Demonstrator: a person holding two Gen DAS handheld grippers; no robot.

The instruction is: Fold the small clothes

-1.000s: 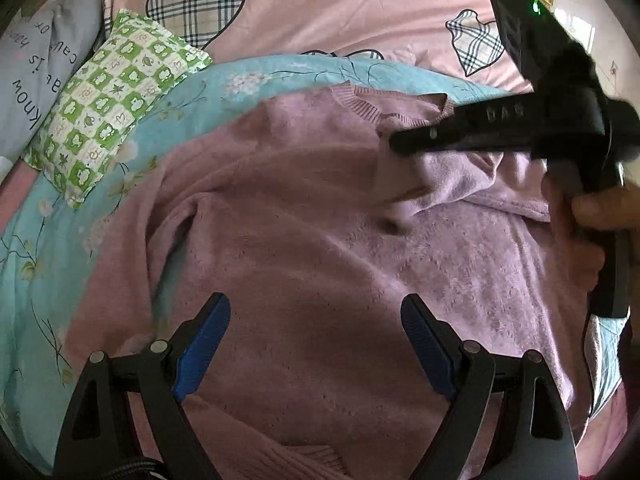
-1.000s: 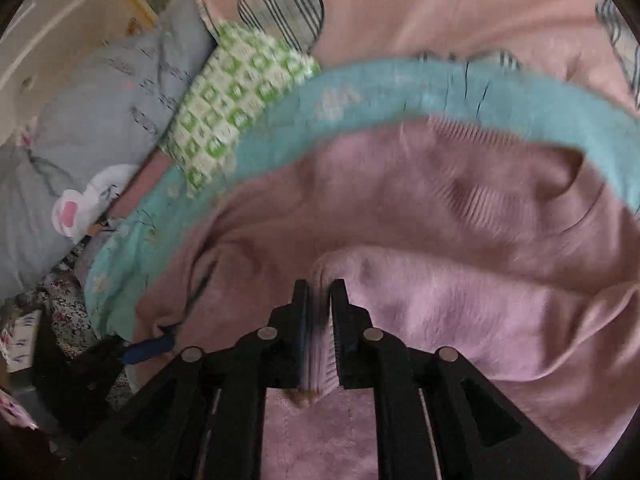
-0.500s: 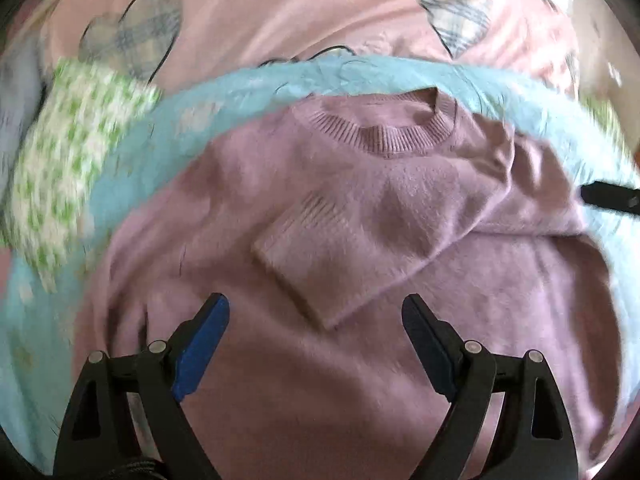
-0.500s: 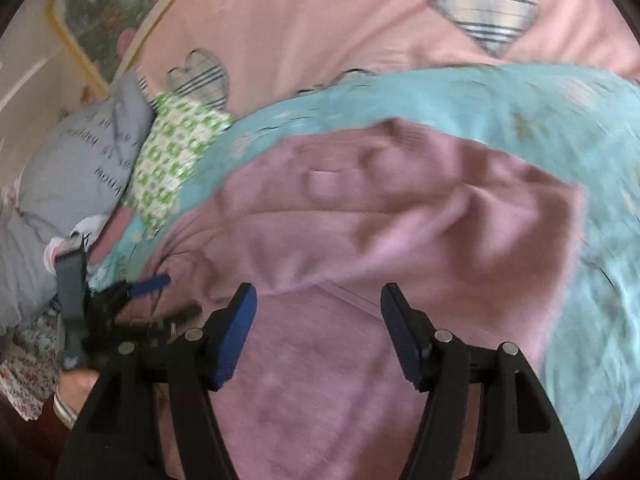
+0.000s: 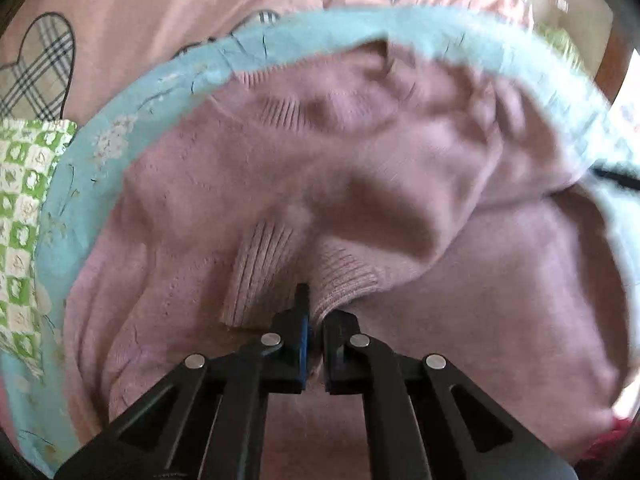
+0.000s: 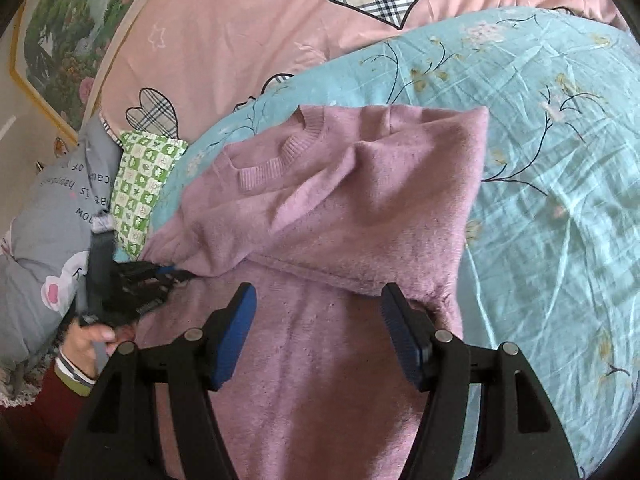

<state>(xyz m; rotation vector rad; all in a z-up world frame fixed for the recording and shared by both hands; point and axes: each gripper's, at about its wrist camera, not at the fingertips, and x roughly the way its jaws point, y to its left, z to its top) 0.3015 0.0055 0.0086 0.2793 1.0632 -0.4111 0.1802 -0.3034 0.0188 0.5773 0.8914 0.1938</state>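
The sweater [image 6: 320,216] lies on the blue floral sheet [image 6: 540,140] of the bed, neck at the far end, both sleeves folded across its chest. It looks a soft, light, fuzzy knit, limp and prone to sagging and bunching, so I judge the ribbed cuffs and hem the firmest places to grip. The left gripper [image 5: 314,336] sits low at the sweater's left side, pressed together on a cuff [image 5: 340,276], pinching the knit between its pads. The right gripper [image 6: 318,332] hovers over the lower body of the sweater, spread wide and holding nothing, angled down toward the cloth.
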